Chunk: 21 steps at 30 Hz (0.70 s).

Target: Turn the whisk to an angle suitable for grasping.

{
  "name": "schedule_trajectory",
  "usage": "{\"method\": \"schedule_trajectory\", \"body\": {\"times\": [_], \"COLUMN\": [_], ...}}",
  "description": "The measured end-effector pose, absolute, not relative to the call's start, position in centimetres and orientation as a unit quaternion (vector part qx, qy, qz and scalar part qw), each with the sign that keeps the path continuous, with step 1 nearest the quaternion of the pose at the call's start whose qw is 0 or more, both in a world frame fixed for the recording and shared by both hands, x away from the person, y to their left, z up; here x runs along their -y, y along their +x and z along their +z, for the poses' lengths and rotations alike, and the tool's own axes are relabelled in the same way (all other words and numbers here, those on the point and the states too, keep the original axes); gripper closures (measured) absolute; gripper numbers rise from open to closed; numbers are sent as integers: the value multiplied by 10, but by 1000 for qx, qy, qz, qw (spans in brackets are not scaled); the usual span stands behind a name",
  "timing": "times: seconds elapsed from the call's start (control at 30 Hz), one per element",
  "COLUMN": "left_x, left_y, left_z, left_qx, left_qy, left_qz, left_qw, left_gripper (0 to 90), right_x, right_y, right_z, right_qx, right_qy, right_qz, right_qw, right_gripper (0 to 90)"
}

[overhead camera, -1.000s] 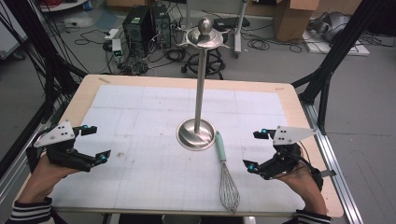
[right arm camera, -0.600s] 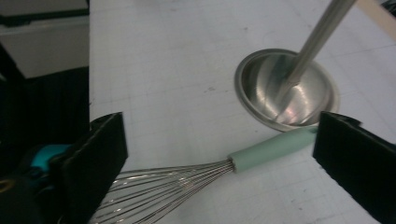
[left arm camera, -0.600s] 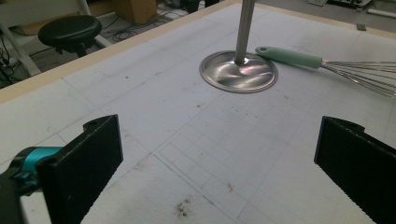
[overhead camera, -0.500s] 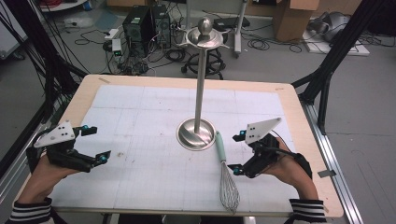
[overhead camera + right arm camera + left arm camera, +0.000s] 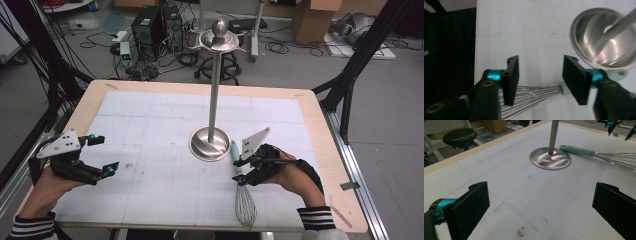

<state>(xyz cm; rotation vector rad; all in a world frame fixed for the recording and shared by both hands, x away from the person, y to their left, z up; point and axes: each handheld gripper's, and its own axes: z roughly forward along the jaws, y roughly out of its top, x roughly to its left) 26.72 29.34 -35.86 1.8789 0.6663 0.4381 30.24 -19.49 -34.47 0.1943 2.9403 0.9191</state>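
Observation:
A whisk with a mint-green handle lies on the white table, its handle end touching the round base of a tall steel stand. My right gripper hovers over the whisk's neck. Its jaws have just been closing. In the right gripper view the whisk runs under the gap from one jaw to the other, and the right gripper has no pad pressing on it. My left gripper stands open at the table's left with nothing between its fingers. The left gripper view shows the whisk beside the stand base.
The stand's flanged, knobbed top rises high over the table's middle. The wooden table border runs along the right, with a metal rail beyond it. Computers, cables and a stool are on the floor past the far edge.
My right gripper has moved left from the table's right side to above the whisk, and its jaws have narrowed. The left gripper has kept still.

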Motion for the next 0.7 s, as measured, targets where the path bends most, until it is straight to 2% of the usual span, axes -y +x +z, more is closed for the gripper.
{"method": "schedule_trajectory", "body": {"times": [0.1, 0.13, 0.17, 0.2, 0.27, 0.53, 0.7], "left_x": [-294, -294, -294, -294, -294, -295, -294], "left_y": [267, 267, 267, 267, 268, 268, 268], "left_z": [-359, -359, -358, -358, -358, -359, -359], "left_qx": [-278, -278, -278, -278, -279, -279, -280], "left_qy": [784, 784, 785, 785, 784, 784, 783], "left_qz": [182, 182, 183, 183, 183, 184, 182], "left_qw": [524, 524, 523, 523, 524, 523, 525], "left_gripper": [17, 17, 17, 17, 17, 17, 17], "right_x": [189, 189, 184, 184, 178, 165, 160], "right_y": [305, 305, 307, 307, 310, 314, 315], "right_z": [-350, -350, -354, -354, -358, -371, -378], "right_qx": [-958, -958, -961, -961, -965, -974, -975], "right_qy": [57, 57, 52, 52, 51, 50, 52], "right_qz": [281, 281, 272, 272, 258, 221, 214], "right_qw": [16, 16, 14, 14, 14, 3, -2], "right_gripper": [636, 636, 702, 702, 772, 894, 898]}}
